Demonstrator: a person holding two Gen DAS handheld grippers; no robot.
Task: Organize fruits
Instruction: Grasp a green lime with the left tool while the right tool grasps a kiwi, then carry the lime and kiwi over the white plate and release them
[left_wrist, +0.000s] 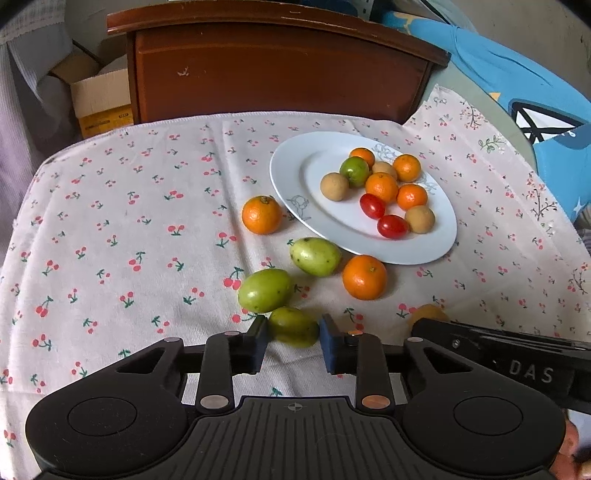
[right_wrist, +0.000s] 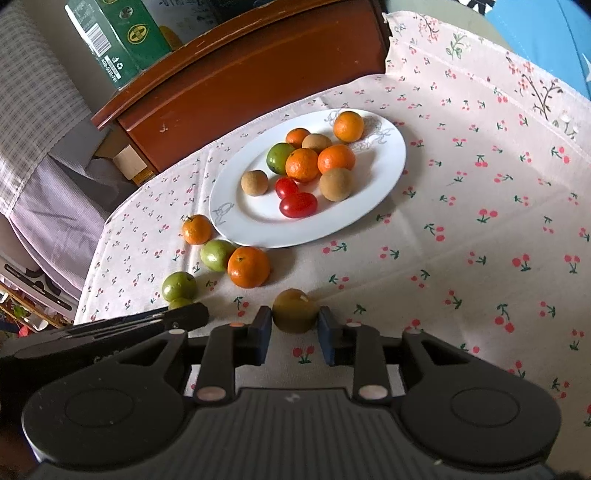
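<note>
Plate (left_wrist: 288, 173) holds mixed fruit; left fingers (left_wrist: 258, 343) pinch green fruit (left_wrist: 293, 326), right fingers (right_wrist: 263, 332) brown fruit (right_wrist: 294, 310).

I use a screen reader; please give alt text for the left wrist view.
The left gripper brackets a green fruit on a cherry-print cloth. Beyond, a white plate holds mixed fruits.

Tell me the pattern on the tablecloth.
The tablecloth is off-white, printed with small red cherries on green stems; the right wrist view shows it best.
</note>
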